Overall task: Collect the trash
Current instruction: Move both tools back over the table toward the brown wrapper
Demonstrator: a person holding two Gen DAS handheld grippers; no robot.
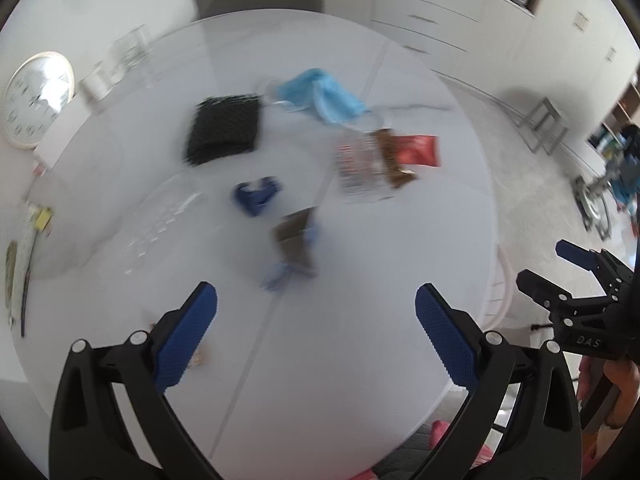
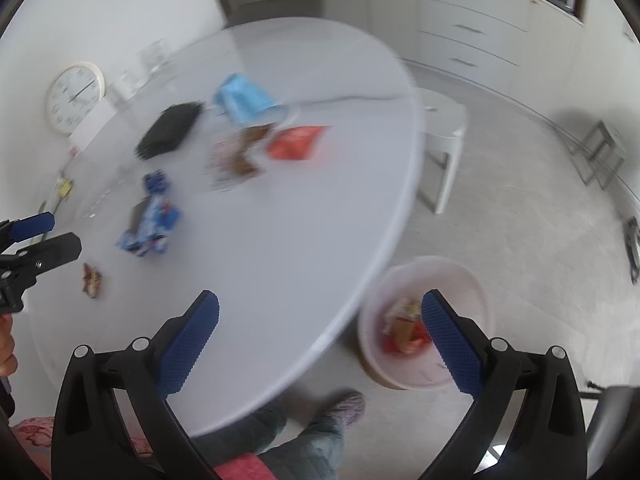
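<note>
Trash lies scattered on the round white table [image 1: 360,340]: a blue face mask [image 1: 320,96], a black mesh piece [image 1: 224,128], a red wrapper [image 1: 416,148], a clear plastic pack [image 1: 360,172], a crumpled blue wrapper [image 1: 256,196] and a brown-and-blue wrapper [image 1: 296,244]. My left gripper [image 1: 316,312] hangs open over the table's near part, nothing between its fingers. A small brown wrapper [image 2: 91,278] lies close to it. My right gripper [image 2: 320,320] is open and empty, straddling the table edge above a pale bin [image 2: 428,259] on the floor that holds wrappers.
A wall clock [image 1: 38,98] leans at the table's far left, beside small jars. A white stool [image 2: 444,136] stands past the table's right edge, and drawers line the back wall. The person's legs and a foot [image 2: 344,406] are beneath the table edge. Both views are motion-blurred.
</note>
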